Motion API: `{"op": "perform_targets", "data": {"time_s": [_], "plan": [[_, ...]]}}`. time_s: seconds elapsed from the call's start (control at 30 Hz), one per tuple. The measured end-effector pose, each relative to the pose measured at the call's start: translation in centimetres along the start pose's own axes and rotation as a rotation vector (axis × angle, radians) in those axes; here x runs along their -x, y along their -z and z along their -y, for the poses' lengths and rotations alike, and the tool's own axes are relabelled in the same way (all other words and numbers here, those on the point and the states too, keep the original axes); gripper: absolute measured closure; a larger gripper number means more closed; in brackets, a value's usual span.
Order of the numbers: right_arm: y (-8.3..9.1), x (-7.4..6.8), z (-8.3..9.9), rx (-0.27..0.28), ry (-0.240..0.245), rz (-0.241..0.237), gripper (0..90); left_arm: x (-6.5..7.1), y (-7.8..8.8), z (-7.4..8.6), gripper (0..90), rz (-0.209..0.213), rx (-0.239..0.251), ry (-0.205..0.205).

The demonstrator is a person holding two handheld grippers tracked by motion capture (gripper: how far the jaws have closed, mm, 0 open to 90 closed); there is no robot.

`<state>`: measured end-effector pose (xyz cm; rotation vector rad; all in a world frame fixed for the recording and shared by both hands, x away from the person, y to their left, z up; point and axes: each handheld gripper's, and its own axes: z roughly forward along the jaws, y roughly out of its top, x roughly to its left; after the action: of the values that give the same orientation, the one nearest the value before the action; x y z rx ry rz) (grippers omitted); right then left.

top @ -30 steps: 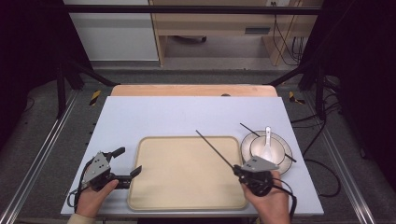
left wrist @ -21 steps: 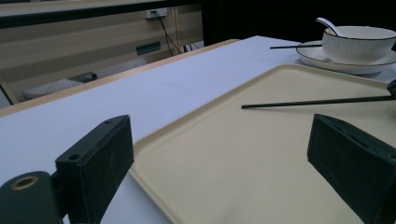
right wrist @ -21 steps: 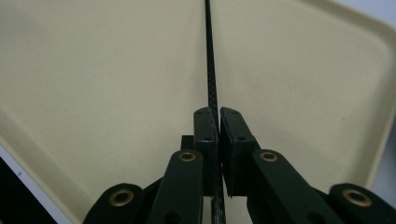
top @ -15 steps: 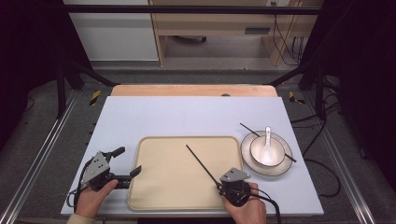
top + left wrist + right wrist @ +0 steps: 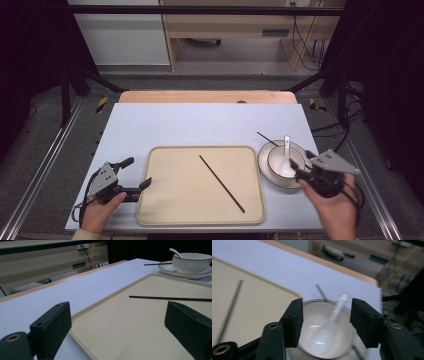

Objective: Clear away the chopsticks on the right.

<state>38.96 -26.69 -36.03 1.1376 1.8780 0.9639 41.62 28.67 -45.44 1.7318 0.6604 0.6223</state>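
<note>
A: So where's the right tool (image 5: pixel 300 168) at?

B: Over by the bowl (image 5: pixel 281 162) and white spoon (image 5: pixel 285 153) on the right of the surface (image 5: pixel 200 125). Jaws have just been opening, nothing between them. One chopstick (image 5: pixel 222 183) lies flat on the beige tray (image 5: pixel 150 210), the other (image 5: pixel 267 139) pokes out behind the saucer (image 5: pixel 263 170).

A: And the left tool (image 5: pixel 136 174)?

B: Jaws wide apart, empty, at the tray's near-left edge.

At the lower middle of the high view lies a matt beige plastic tray (image 5: pixel 175 200) with a thin, smooth black chopstick (image 5: pixel 222 183) on it. At its right, a glossy white ceramic bowl (image 5: pixel 278 162) holds a glossy white ceramic spoon (image 5: pixel 285 152). The pale blue tabletop (image 5: pixel 200 125) looks smooth and matt.
</note>
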Motion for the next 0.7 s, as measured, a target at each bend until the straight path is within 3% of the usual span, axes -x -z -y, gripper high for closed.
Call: {"op": "perform_targets", "data": {"time_s": [0.07, 0.1, 0.2, 0.23, 0.27, 0.33, 0.57, 0.7], "plan": [[0.4, 3.4, 0.6, -0.013, -0.005, 0.050, 50.8, 0.0, 0.0, 0.0, 6.7, -0.002, -0.002, -0.001], [0.4, 3.4, 0.6, -0.013, -0.005, 0.050, 50.8, 0.0, 0.0, 0.0, 6.7, -0.002, -0.002, -0.001], [-0.2, 6.2, 2.1, -0.061, -0.005, 0.066, 60.2, 0.1, -0.1, 0.1, 6.7, -0.001, -0.004, -0.004], [-0.2, 6.2, 2.1, -0.061, -0.005, 0.066, 60.2, 0.1, -0.1, 0.1, 6.7, -0.001, -0.004, -0.004], [-1.1, 7.3, 3.2, -0.093, -0.020, 0.045, 61.5, 0.1, -0.1, 0.1, 6.7, -0.001, -0.006, -0.004], [-1.6, 7.6, 3.7, -0.118, -0.029, 0.034, 62.0, 0.1, -0.1, 0.1, 6.7, -0.001, -0.006, -0.004], [-4.9, 8.2, 6.0, -0.217, -0.012, -0.079, 65.0, 0.0, -0.2, 0.2, 6.7, -0.001, -0.010, -0.003], [-6.2, 8.1, 6.6, -0.255, 0.014, -0.104, 67.6, 0.1, -0.2, 0.2, 6.7, 0.002, -0.012, -0.006]]}}
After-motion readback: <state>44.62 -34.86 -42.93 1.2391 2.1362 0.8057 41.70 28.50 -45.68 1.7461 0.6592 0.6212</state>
